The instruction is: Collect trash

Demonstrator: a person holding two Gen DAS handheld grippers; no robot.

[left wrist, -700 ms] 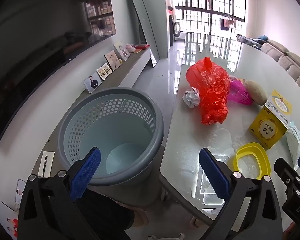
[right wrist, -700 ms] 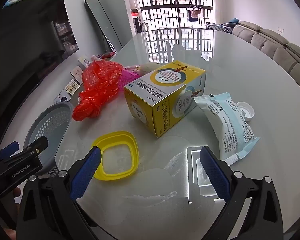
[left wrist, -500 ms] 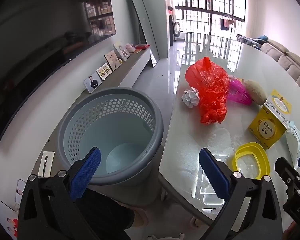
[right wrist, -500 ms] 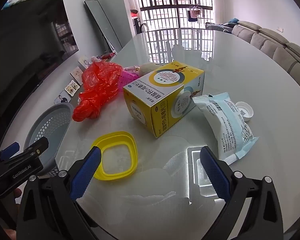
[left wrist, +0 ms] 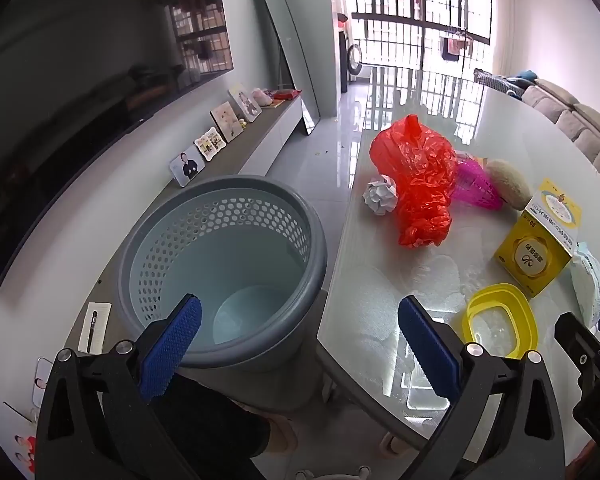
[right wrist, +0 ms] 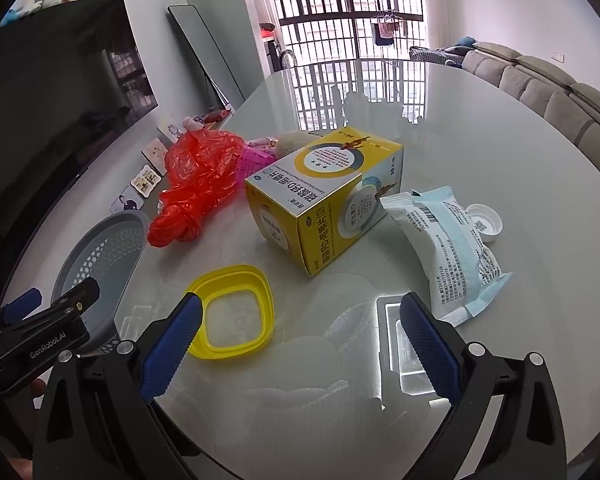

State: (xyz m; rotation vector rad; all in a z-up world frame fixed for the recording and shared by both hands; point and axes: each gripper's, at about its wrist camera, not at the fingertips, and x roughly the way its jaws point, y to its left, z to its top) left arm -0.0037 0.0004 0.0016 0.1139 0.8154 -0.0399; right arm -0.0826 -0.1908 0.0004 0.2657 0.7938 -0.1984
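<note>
Change since the preceding frames: negligible. Between the earlier views and the present ones the scene shifts only slightly in frame; no item has left the glossy white oval counter (right wrist: 440,128), and neither claw has altered its spread. Judgement: collection has not begun; the rig is at the approach stage.

Claw state: the left claw (left wrist: 298,344) is spread wide and empty, poised over the rim of the grey perforated plastic waste basket (left wrist: 224,268) and the counter edge. The right claw (right wrist: 298,342) is likewise spread wide and empty, above the counter.

Trash locations, right wrist view, clock positions from the frame centre:
- Yellow rounded-square plastic ring lid (right wrist: 231,312): 7 o'clock, just beside the right claw's left pad.
- Yellow-and-white printed cardboard box (right wrist: 324,200): centre.
- Pale blue sealed plastic wipes packet (right wrist: 448,248): 3 to 4 o'clock.
- Small white plastic bottle cap (right wrist: 484,222): 3 o'clock, touching or just beside the packet; which cannot be told.
- Crumpled red plastic bag (right wrist: 196,188): 9 to 10 o'clock.

The basket stands off the counter at its left edge; its interior appears empty.

Obscured or uncertain:
- The crumpled white paper ball (left wrist: 380,196) shows only in the left view.
- The pink mesh item (left wrist: 474,188) and the beige rounded object (left wrist: 508,188) are partly hidden behind the bag and box; their nature is unclear.
- The basket base is cut off by the left claw.
- The packet is cropped at the left view's right edge.
</note>
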